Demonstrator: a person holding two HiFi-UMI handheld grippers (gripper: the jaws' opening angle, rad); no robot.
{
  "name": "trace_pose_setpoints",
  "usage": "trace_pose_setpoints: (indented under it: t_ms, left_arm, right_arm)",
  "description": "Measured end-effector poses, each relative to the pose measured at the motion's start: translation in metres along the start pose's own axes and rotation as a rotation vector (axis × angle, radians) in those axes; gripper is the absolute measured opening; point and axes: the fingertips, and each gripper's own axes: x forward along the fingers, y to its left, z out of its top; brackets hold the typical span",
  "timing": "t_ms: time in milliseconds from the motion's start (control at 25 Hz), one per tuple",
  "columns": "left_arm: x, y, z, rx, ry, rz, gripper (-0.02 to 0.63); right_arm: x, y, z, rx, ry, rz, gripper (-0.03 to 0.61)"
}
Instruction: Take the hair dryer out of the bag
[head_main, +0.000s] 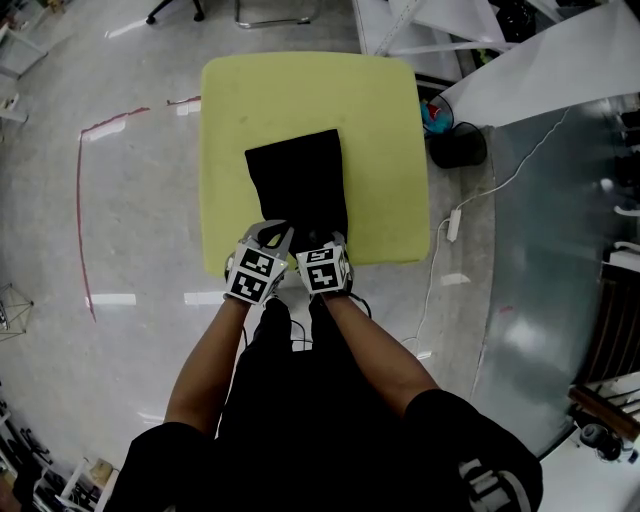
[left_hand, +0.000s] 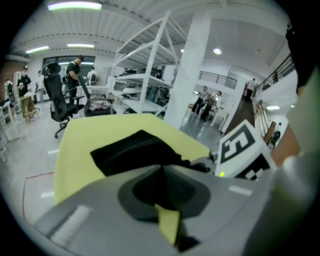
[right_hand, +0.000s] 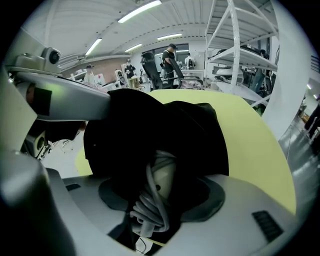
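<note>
Cord-wrapped and pale, the hair dryer (right_hand: 162, 180) is sitting closest to my right tongs' camera. Its handle is poking out of the black bag's (head_main: 297, 180) mouth while the rest is lying hidden inside. My right tongs (head_main: 326, 245) are standing wide open with that handle and its coiled cord (right_hand: 145, 207) between the jaws, and the pads are not pressing on it. My left tongs (head_main: 272, 236) are closed on the bag's near edge, holding the mouth raised at about 10 o'clock from the dryer. The bag is lying on the yellow-green desk (head_main: 380, 120), its mouth toward the 6 o'clock edge, where both tongs are working side by side.

I am judging the step in hand to be the grasp itself. To do it well, I am aiming to close on the firm handle rather than on loose cord loops, which could slip or unwind. Holding the left pinch steady and pulling toward 6 o'clock, along the bag's length, should stop the fabric from dragging along.
</note>
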Motion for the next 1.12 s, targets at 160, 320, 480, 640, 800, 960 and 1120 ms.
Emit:
trace_pose_setpoints:
  t_ms: [160,320,480,640,800,960,1120]
  left_arm:
    - [0.002,0.005,-0.004,-0.009,0.018,0.013,0.02]
    - [-0.002,0.006,-0.006,-0.019,0.011,0.007,0.02]
    - [-0.004,0.007,-0.007,-0.024,0.006,0.004,0.02]
    - [-0.005,0.007,-0.007,-0.024,0.001,0.007,0.02]
    - [-0.006,0.007,-0.006,-0.017,-0.001,0.017,0.02]
    - [-0.007,0.008,-0.006,-0.013,-0.001,0.031,0.02]
    - [-0.009,0.011,-0.006,0.009,0.003,0.056,0.02]
  right_arm:
    - [0.012,-0.002,-0.004,0.01,0.032,-0.005,0.225]
    - [0.02,0.001,-0.008,0.002,0.064,-0.008,0.224]
    - [0.02,-0.002,-0.008,0.023,0.066,-0.017,0.209]
    - [0.021,-0.007,-0.007,0.055,0.078,-0.008,0.186]
    - [0.017,-0.006,-0.005,0.086,0.045,0.05,0.181]
    - [0.001,-0.004,-0.005,0.127,0.031,0.123,0.181]
    - [-0.016,0.002,-0.009,0.109,0.018,0.196,0.181]
